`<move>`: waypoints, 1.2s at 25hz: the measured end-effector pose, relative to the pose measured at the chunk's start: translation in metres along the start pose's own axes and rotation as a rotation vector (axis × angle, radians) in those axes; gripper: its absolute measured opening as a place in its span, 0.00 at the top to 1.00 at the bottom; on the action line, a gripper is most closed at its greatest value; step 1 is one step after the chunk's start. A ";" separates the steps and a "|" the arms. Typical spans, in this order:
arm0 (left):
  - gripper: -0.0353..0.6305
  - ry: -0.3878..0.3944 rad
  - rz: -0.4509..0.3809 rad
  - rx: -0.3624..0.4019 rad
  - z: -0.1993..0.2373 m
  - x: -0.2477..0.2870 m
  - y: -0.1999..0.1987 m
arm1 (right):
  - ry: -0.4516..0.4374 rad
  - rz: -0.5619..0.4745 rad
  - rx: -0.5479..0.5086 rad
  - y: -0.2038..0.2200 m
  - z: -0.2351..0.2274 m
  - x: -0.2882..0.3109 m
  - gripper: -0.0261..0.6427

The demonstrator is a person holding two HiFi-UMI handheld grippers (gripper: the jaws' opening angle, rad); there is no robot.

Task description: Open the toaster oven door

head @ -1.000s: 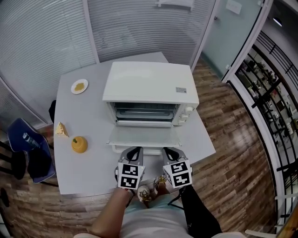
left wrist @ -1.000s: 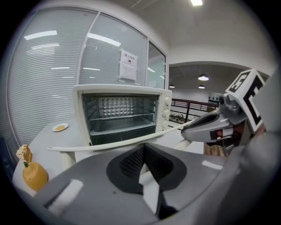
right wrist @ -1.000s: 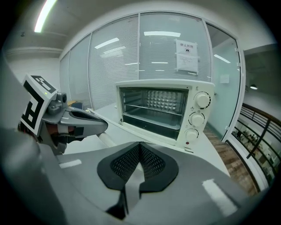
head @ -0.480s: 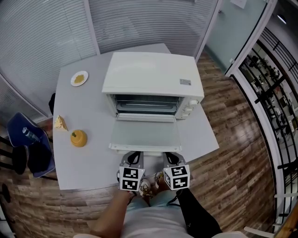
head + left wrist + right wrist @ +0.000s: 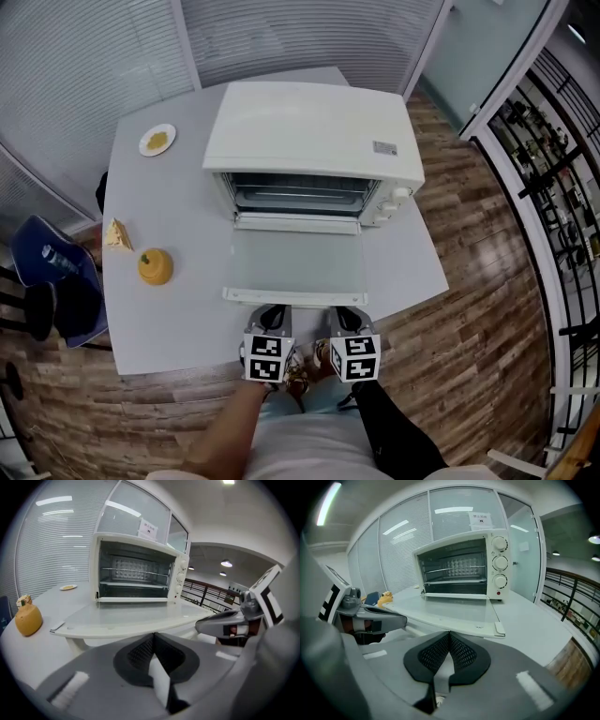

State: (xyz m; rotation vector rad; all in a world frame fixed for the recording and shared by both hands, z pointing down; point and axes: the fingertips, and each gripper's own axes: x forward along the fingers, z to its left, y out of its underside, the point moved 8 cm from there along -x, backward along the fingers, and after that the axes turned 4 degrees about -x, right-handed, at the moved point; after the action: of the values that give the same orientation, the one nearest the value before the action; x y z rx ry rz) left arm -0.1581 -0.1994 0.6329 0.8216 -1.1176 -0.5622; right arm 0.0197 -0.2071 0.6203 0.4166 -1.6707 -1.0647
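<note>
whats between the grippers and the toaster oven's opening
The toaster oven has its glass door folded down flat across that stretch, its front edge just ahead of the left gripper and right gripper. The head view shows this.

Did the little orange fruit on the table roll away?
No. The orange fruit is in the same spot as before, right next to the wedge of food, near the left edge of the table.
</note>
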 end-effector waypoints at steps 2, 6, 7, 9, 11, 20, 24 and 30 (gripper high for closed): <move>0.86 0.006 0.017 -0.005 -0.001 0.001 0.005 | 0.003 0.023 -0.001 0.007 -0.001 0.003 0.96; 0.86 0.003 0.049 -0.012 0.003 0.005 0.016 | 0.009 0.065 0.002 0.018 -0.002 0.008 0.96; 0.86 0.003 0.055 -0.014 0.004 0.006 0.018 | 0.010 0.069 0.002 0.019 -0.002 0.009 0.96; 0.86 0.004 0.062 -0.018 0.005 0.008 0.021 | 0.014 0.068 -0.003 0.022 -0.002 0.011 0.96; 0.86 0.004 0.066 -0.016 0.006 0.009 0.022 | 0.016 0.062 -0.011 0.023 -0.002 0.012 0.96; 0.86 0.011 0.066 -0.022 0.002 0.009 0.020 | 0.009 0.079 -0.022 0.022 -0.003 0.009 0.96; 0.86 0.006 0.062 -0.025 0.001 0.006 0.022 | 0.014 0.071 -0.034 0.022 -0.005 0.000 0.96; 0.86 -0.004 0.049 -0.013 -0.011 -0.003 0.021 | -0.010 0.024 -0.079 0.019 -0.004 -0.020 0.96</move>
State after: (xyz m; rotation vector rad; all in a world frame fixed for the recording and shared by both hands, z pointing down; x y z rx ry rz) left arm -0.1490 -0.1813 0.6458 0.7807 -1.1338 -0.5302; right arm 0.0354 -0.1848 0.6241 0.3395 -1.6332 -1.1124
